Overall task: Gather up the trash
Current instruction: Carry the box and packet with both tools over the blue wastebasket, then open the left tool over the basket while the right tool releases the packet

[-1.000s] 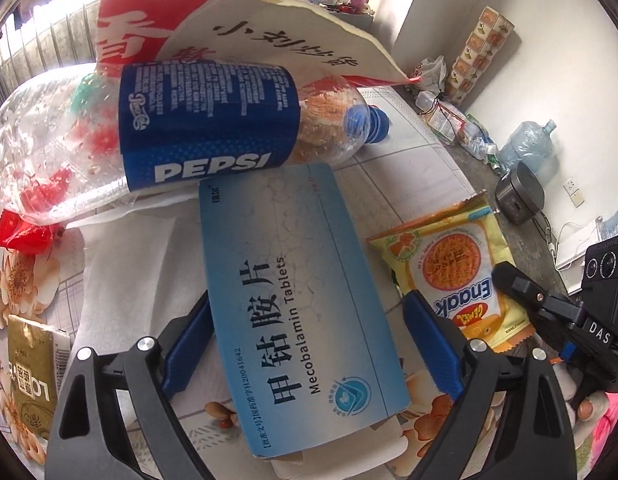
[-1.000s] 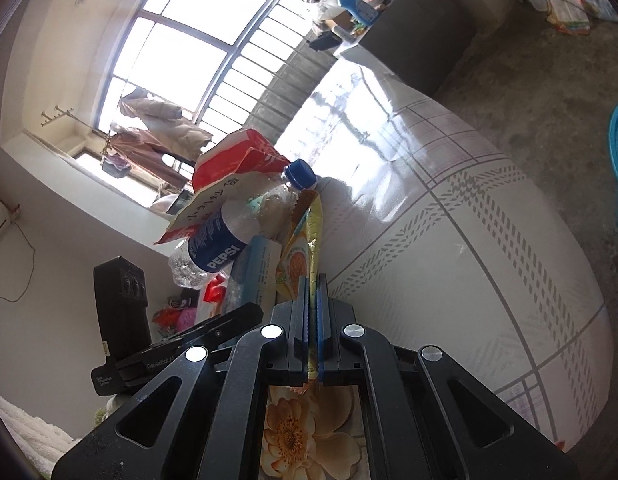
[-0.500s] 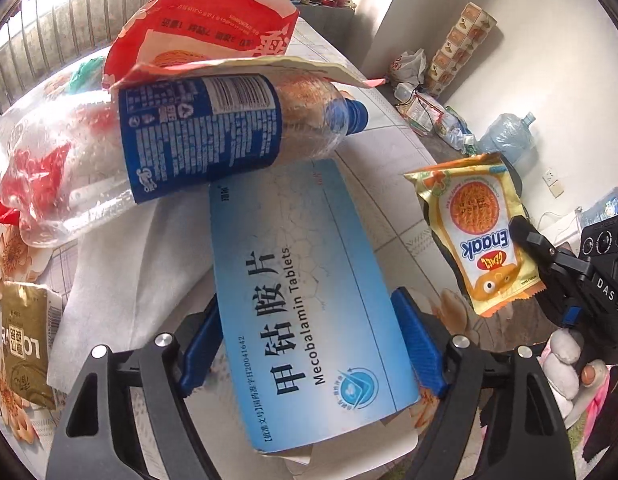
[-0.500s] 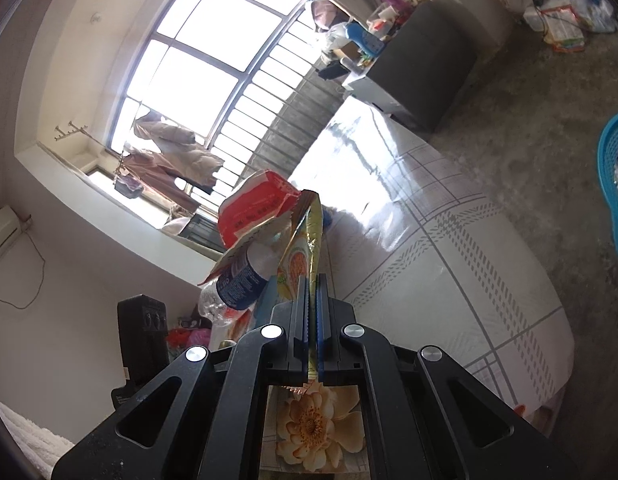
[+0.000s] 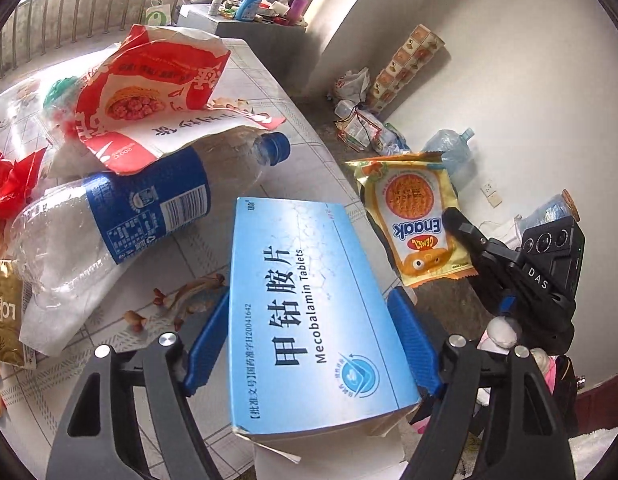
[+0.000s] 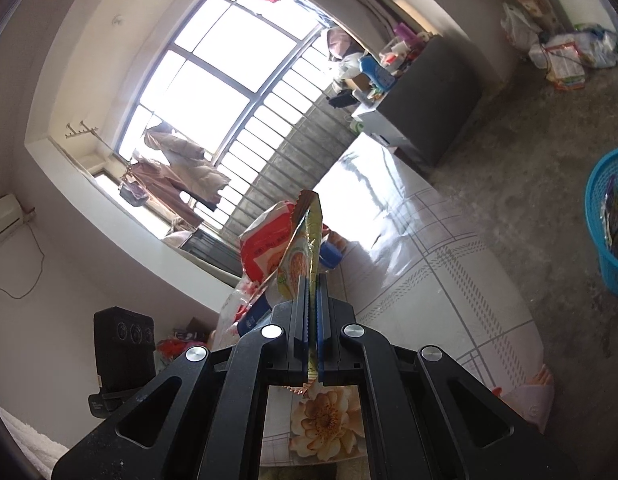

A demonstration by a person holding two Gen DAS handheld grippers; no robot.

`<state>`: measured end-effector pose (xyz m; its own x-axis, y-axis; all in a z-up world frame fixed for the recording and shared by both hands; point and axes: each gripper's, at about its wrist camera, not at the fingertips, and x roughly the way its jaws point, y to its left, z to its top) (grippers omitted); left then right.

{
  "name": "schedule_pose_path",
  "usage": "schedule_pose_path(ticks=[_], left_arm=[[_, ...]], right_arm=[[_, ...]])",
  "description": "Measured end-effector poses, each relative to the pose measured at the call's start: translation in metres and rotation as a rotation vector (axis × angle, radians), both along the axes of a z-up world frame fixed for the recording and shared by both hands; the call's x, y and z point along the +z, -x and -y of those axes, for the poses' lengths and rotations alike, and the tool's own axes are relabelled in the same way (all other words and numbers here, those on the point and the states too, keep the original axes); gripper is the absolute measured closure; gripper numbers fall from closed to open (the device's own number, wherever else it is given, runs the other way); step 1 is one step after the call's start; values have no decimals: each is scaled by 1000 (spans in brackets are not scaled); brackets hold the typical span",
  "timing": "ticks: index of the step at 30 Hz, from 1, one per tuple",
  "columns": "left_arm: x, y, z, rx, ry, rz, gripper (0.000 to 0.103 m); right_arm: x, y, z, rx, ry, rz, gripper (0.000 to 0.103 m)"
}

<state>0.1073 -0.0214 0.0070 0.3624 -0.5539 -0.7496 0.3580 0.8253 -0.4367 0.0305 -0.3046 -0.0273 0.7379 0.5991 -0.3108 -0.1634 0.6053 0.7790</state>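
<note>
A blue Mecobalamin tablet box [image 5: 309, 292] is raised off the table [image 5: 305, 128]. My left gripper [image 5: 309, 300] has it between its blue pads [image 5: 207, 340]; the jaws are still closing and press on both long sides. A yellow Enaak snack packet [image 5: 417, 216] hangs in the air at the right, past the table edge, with my right gripper [image 6: 311, 280] shut on its lower end. In the right wrist view the packet [image 6: 305, 248] is seen edge-on above the jaws. A Pepsi bottle [image 5: 121, 216] lies on the table under a red and white snack bag [image 5: 149, 92].
A gold sachet [image 5: 3, 312], a red wrapper [image 5: 9, 184] and a white tissue [image 5: 49, 332] lie at the table's left. A blue basket [image 6: 609, 232] with a wrapper inside stands on the floor at the right. Bags and a water jug [image 5: 449, 148] line the far wall.
The left gripper narrowed onto the blue box and lifted it off the table. The right gripper rose with the yellow packet, which now hangs clear of the tabletop.
</note>
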Motion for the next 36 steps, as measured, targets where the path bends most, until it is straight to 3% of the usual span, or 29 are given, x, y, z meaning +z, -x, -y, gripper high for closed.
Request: schedule_pose_path(ticks=[10,16,19,25,32,34,36], left_arm=[[16,-15,70,-142,0,61,27],[12,-41,152,-278,-20,67,27],[4,-60,209,-371,-38,53,27],[-37,-94,332,-517,-112,11,27],[-113,-131,446,-583,-197,-78,25],[-135,-141,468,-563,-222,-98,23],[-149,-150,480,-550,-223,-113,22]], right_arm=[[-7,12,62,-200,-2,16,102],[-21,24,119,-432,59,-34,102],[-31,26,144,-567,158,-115,102],[-66,5,189,-726,286,-247,102],[-136,-40,245,-787,255,-410,97],[-163,-50,261,-780,211,-471,90],[-189,-58,272,-763,151,-539,75]])
